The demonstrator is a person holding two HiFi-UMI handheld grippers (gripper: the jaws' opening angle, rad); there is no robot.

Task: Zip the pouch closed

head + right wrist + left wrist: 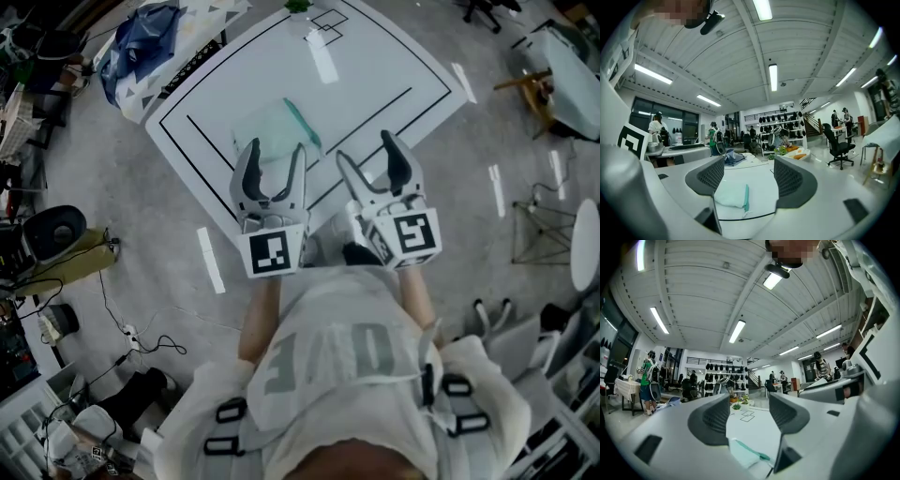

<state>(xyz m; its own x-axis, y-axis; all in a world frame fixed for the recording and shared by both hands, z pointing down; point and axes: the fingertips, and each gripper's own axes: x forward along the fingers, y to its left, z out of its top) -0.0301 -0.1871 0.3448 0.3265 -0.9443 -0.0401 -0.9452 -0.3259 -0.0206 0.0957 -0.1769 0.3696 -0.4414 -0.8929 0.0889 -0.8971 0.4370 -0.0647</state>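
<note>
From the head view we see the left hand-held gripper and the right hand-held gripper over the worktop's near corner. The pouch lies flat just beyond the left one. In the left gripper view, we find its jaws released and empty, above the pouch. In the right gripper view, we find its jaws released too, with the pouch ahead and untouched.

Site reads to me as an open-plan robotics lab or workshop hall. Ribbed industrial ceiling, long strip lights. From the right gripper view: wall rack of dark gear at 12 o'clock, staircase at 1, office chair at 2. White table marked with black lines; loose cables on grey floor at 8 o'clock.
</note>
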